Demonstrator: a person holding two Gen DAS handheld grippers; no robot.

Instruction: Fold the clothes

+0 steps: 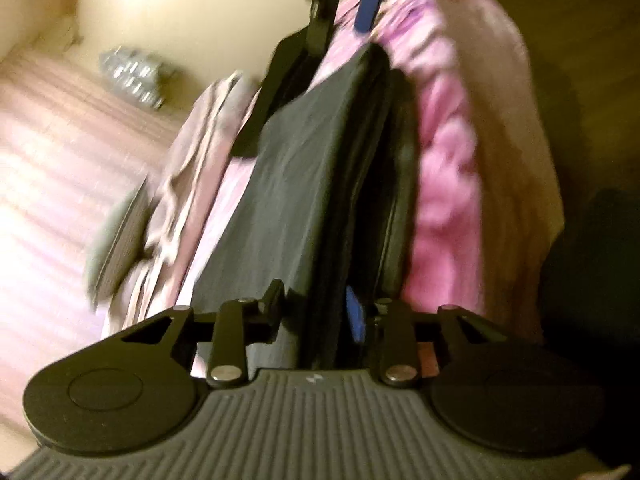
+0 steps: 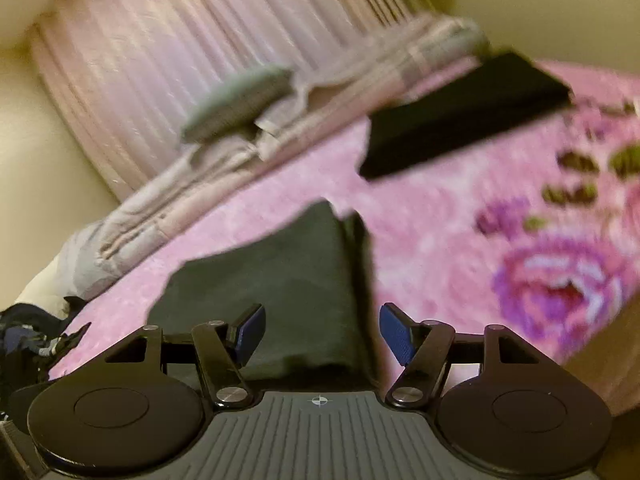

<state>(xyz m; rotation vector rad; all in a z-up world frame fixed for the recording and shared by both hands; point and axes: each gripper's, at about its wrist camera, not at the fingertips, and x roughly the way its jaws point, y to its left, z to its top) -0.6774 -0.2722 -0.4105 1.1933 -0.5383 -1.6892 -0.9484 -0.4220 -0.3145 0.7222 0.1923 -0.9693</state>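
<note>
Cloth is the matter here: a dark garment (image 2: 288,280), partly folded, lies on the pink flowered blanket (image 2: 440,216), near the right gripper (image 2: 322,334), whose jaws stand apart above it with nothing between them, probably having let it go. A folded black piece (image 2: 460,120) lies further off. The left wrist view alone shows the left gripper (image 1: 320,312), close against dark fabric (image 1: 300,184); its blur hides whether it grips.

Beyond the jaws: a bed under a pink floral blanket (image 2: 460,216). At its far edge, a folded pale quilt (image 2: 240,152) carrying a grey-green cushion (image 2: 236,104). Behind these, pleated pink curtains (image 2: 180,32), flanked by cream walls (image 2: 24,120). Lighting is warm; frames are motion-blurred.
</note>
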